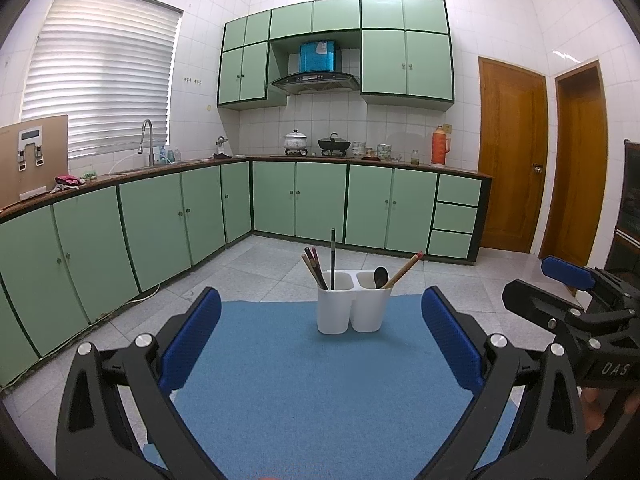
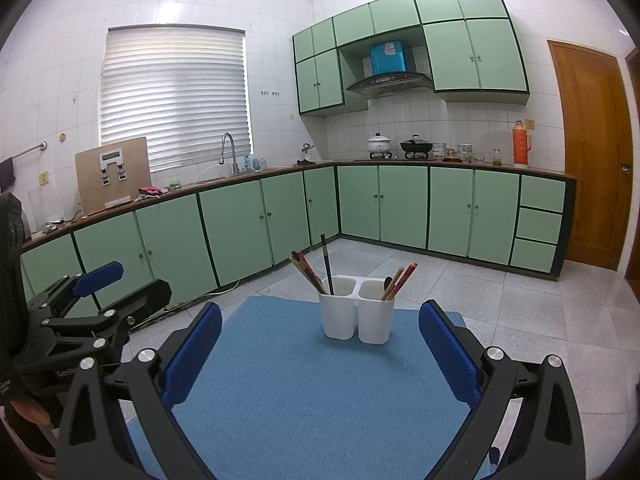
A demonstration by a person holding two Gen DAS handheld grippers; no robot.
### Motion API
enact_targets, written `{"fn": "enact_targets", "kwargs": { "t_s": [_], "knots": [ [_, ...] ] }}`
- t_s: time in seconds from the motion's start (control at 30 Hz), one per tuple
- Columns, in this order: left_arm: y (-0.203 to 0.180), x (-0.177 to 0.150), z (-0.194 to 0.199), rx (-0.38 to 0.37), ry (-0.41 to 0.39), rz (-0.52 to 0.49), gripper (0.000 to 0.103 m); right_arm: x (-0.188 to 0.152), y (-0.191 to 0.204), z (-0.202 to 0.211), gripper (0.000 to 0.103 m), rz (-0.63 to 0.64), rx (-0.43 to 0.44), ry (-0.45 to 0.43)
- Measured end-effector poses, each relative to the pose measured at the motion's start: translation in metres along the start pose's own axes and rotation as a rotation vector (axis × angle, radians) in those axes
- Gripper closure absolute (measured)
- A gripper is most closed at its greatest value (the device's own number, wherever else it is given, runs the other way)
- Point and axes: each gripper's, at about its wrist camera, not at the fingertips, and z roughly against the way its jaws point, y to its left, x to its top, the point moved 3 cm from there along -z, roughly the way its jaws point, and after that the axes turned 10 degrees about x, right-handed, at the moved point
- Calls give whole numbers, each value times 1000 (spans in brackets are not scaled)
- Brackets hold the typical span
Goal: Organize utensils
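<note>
Both grippers are held spread wide and empty above the near end of a blue mat (image 1: 304, 380): the left gripper (image 1: 321, 334) and the right gripper (image 2: 320, 354), each with blue ribbed pads. Neither is touching anything. A white two-compartment utensil holder (image 1: 354, 306) is seen upright on the far part of the mat, well apart from both grippers. In its left compartment several chopsticks (image 1: 314, 270) are leaned to the left, and one dark stick (image 1: 333, 258) is stood nearly upright. In its right compartment a dark spoon (image 1: 380, 277) is set beside light wooden chopsticks (image 1: 406, 270) tilted to the right. Beyond the mat a pale tiled floor (image 1: 260, 264) is seen, bordered by green cabinets (image 1: 320, 204) under a brown countertop. On the countertop a white pot (image 1: 295, 139), a black wok (image 1: 334, 144) and an orange flask (image 1: 439, 146) are stood.
</note>
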Motion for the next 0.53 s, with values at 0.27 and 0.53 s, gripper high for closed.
{"fn": "enact_targets", "kwargs": {
  "t_s": [0.27,0.53],
  "knots": [
    [-1,-1,-2,1,3,2,6,0,0,0,6,0,0,1],
    [-1,-3,-3,0,6,5,6,0,-1,1,6,-1,0,1]
  ]
}}
